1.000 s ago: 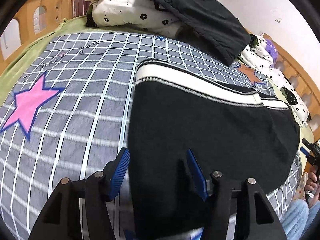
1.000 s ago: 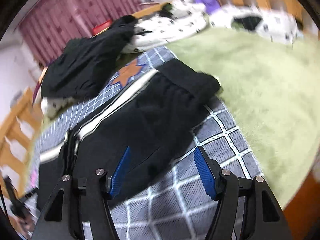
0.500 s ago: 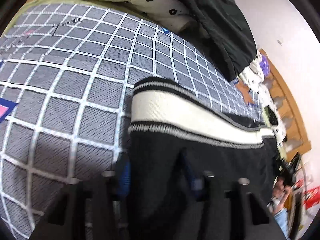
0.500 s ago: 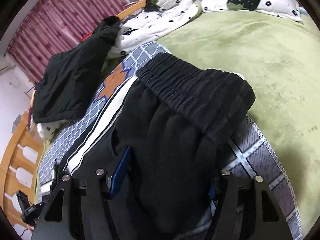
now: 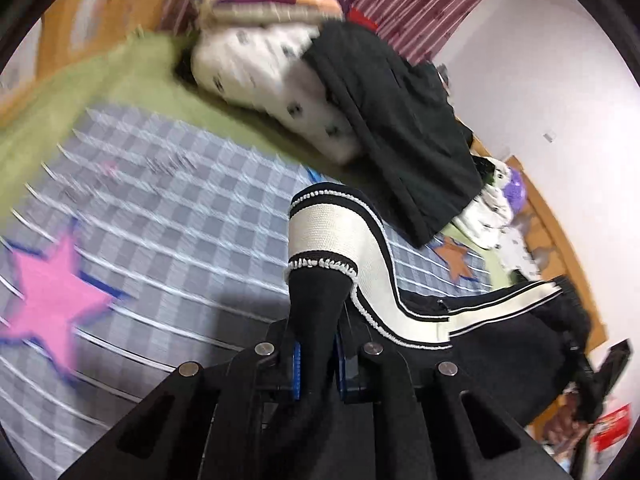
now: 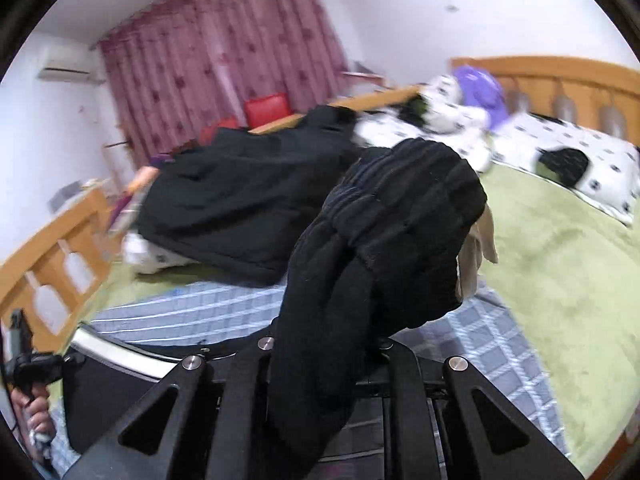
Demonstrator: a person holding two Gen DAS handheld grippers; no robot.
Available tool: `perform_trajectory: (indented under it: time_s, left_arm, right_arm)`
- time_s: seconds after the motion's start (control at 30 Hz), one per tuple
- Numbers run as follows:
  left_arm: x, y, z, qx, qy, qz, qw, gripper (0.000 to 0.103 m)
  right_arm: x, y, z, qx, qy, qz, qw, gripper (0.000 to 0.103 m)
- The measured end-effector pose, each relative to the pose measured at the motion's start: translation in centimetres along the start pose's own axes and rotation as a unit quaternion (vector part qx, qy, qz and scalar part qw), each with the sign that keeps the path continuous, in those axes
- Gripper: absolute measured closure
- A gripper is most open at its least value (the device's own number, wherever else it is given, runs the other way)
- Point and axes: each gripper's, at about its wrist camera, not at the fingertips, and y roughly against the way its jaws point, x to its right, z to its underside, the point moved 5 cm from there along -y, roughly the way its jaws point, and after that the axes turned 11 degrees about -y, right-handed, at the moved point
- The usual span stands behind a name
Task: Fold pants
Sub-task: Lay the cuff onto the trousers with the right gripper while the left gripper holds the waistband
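The fold has barely begun: the left gripper (image 5: 317, 364) clamps the black pants' (image 5: 500, 356) striped hem at lower centre, the right gripper (image 6: 320, 360) is closing on their ribbed waistband (image 6: 404, 200), both ends lifted, nothing folded over yet.

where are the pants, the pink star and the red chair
pants (image 5: 320, 236): left wrist view, on the white side stripe at the lifted cuff
pink star (image 5: 52, 312): left wrist view, middle of the star on the checked sheet
red chair (image 6: 267, 109): right wrist view, on its backrest
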Motion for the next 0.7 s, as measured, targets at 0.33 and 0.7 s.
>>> perform_trajectory:
  time_s: [0.33,0.7]
  left_arm:
    - [-13.6,-3.2,4.6,-0.092,0.014,-0.161,0.9826,0.081]
    - [-12.4,-0.8,2.7,-0.034,0.004,-0.194,0.9804,0.05]
  right_arm:
    - [2.5,-9.5,13.3,-0.206,-0.012,0.066,0.976,0.084]
    - [4.6,-4.0,15.7,-0.22,-0.021,0.11,0.969,0.063]
